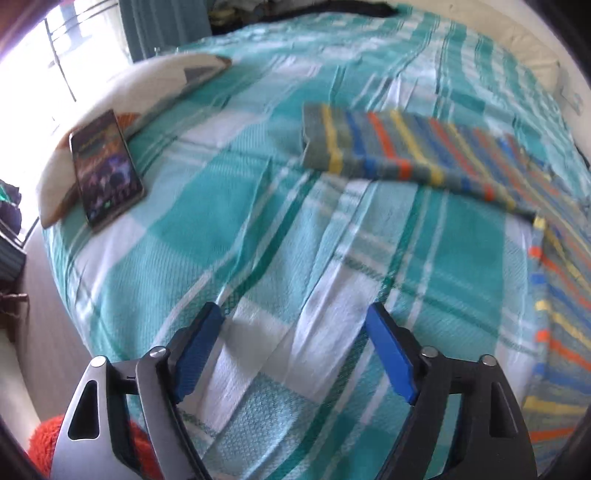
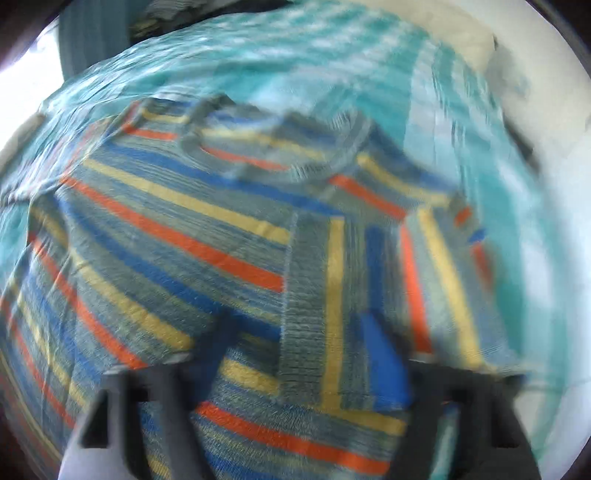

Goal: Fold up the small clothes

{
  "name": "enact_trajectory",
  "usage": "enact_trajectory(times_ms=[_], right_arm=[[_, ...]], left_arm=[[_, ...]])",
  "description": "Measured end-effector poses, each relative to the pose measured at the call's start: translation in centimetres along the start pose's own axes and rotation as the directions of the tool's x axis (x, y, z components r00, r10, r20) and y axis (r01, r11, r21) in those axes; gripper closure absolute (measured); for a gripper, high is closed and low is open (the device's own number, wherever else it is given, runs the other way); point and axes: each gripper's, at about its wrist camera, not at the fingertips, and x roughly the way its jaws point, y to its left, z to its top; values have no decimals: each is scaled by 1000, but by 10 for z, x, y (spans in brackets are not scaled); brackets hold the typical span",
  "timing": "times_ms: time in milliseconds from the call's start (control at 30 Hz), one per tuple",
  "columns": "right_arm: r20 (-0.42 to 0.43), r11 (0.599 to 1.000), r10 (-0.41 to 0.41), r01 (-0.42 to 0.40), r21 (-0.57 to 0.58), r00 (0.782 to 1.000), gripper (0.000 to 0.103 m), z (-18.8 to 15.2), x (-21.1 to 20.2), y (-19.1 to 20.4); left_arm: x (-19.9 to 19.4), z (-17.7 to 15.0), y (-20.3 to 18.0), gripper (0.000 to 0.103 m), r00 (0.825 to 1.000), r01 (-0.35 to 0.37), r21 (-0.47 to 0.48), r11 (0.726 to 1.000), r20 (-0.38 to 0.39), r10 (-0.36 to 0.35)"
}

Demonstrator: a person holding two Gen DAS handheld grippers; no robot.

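My left claw (image 1: 295, 347) hangs spread above the bed (image 1: 258, 229); right claw (image 2: 295, 350) spread astride the striped shirt's (image 2: 177, 236) folded sleeve (image 2: 325, 306), which may spring open if released carelessly.

A bedroom in a home. A bed (image 1: 258, 236) fills most of the left wrist view, covered by a teal-and-white plaid bedspread (image 1: 207, 206). A pillow (image 1: 122, 96) lies at its far left edge with a smartphone (image 1: 106, 170) propped against it, screen lit. Teal curtains (image 1: 162, 26) hang beside a bright window (image 1: 44, 59). What appears to be an orange rug (image 1: 40, 443) lies on the floor.
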Motion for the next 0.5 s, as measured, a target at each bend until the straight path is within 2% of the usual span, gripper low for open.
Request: enact_trajectory(times_ms=[33, 67, 133, 233, 267, 300, 367, 433, 500], right_arm=[[21, 998, 20, -21, 54, 1000, 101, -2, -5, -11], [65, 990, 30, -39, 137, 997, 100, -5, -23, -34], [132, 973, 26, -55, 226, 991, 100, -16, -57, -74], [218, 915, -89, -6, 404, 972, 100, -53, -121, -162], [225, 878, -147, 22, 479, 963, 100, -72, -139, -194], [212, 819, -215, 58, 571, 953, 100, -99, -154, -231], [156, 736, -255, 87, 672, 954, 100, -135, -160, -274], [126, 655, -189, 29, 755, 974, 100, -176, -147, -304], [117, 602, -121, -21, 798, 986, 100, -199, -130, -308]], left_arm=[[-2, 1, 3, 23, 1000, 13, -7, 1000, 15, -13], [-4, 4, 5, 23, 999, 19, -14, 1000, 32, -19], [-5, 8, 7, 23, 999, 34, -27, 999, 40, -32], [-1, 10, 7, 23, 997, 68, -49, 996, 24, -67], [0, 10, 5, 23, 997, 74, -48, 996, 21, -73], [1, 9, 2, 23, 997, 75, -44, 996, 20, -74], [4, 8, -3, 23, 997, 74, -36, 997, 15, -73], [6, 5, -10, 23, 997, 72, -22, 997, 12, -71], [5, 2, -16, 23, 998, 61, 2, 998, 22, -61]])
